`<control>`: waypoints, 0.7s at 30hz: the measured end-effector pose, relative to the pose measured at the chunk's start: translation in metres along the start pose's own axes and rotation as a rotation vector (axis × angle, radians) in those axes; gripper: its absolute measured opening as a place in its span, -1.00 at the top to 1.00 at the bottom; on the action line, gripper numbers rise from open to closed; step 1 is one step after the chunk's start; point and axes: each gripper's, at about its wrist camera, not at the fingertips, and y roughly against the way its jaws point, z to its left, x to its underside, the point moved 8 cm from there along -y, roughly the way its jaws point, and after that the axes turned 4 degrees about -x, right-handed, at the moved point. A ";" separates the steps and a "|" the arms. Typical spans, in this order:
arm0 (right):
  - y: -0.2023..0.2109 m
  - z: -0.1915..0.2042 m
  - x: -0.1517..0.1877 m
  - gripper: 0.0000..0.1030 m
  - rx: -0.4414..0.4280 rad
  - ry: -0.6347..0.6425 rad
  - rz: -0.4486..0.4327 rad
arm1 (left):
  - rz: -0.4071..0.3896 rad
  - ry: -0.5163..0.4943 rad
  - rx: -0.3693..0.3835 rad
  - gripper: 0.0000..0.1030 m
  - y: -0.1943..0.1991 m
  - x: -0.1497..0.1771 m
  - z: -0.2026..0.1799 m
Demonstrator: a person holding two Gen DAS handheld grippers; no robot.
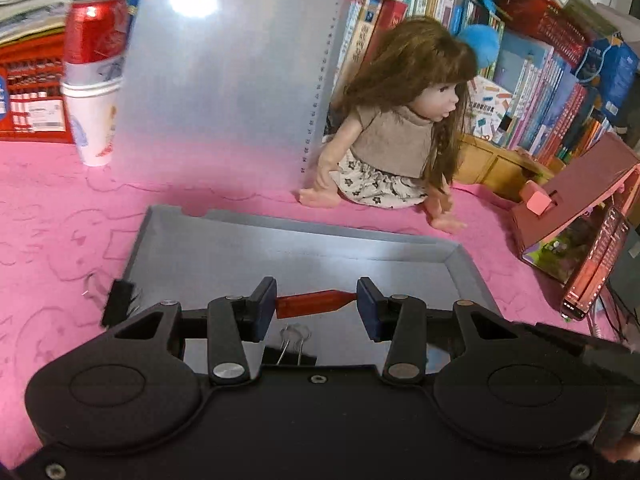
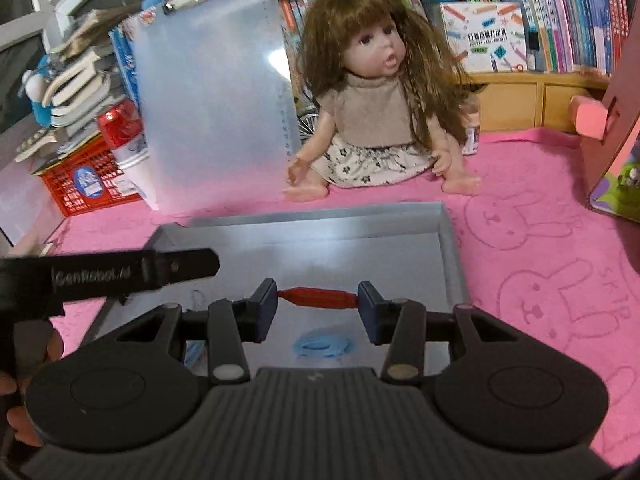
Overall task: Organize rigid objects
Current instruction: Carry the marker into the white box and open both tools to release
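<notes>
I am carrying a small rigid piece in each hand over the grey tray (image 1: 472, 268) that lies on the pink-covered counter (image 1: 60, 232), and I judge this to be the delivery step of the sorting job. My left gripper (image 1: 316, 300) has its jaws partly closed, pressing on both ends of a short red piece (image 1: 316, 303) that spans the gap between them. My right gripper (image 2: 317, 300) stands the same way, jaws partly closed and clamped end to end on a second red piece (image 2: 318, 298), a stubby rod with tapered tips. Both pieces hang above the tray floor, not resting on it. Already in the tray are a black binder clip (image 1: 290, 350), just under my left jaws, and a blue item (image 2: 324, 347) lying beneath my right jaws; what the blue item is I cannot tell. In the right view the body of my left gripper reaches in from the side over the near left corner of the tray. Beyond the tray sit a doll (image 2: 372, 92) and a frosted clipboard (image 2: 216, 100) leaning upright against the books (image 2: 560, 8). Next, I think, each hand should come lower over a bare patch of tray floor, clear of the clip and the blue item, then spread its jaws so the red pieces settle flat without rolling against the wall.
</notes>
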 end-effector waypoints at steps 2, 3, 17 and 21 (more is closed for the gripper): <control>-0.005 0.000 0.002 0.05 0.006 0.013 -0.001 | 0.005 -0.031 0.013 0.19 -0.007 -0.003 -0.002; -0.006 0.000 0.003 0.05 0.009 0.020 -0.002 | 0.005 -0.056 0.010 0.19 -0.011 -0.004 -0.004; -0.019 0.000 0.017 0.05 0.082 0.103 0.025 | 0.045 -0.124 -0.088 0.18 -0.024 0.031 0.002; -0.021 -0.002 0.020 0.04 0.094 0.102 0.040 | 0.043 -0.137 -0.091 0.18 -0.018 0.036 0.003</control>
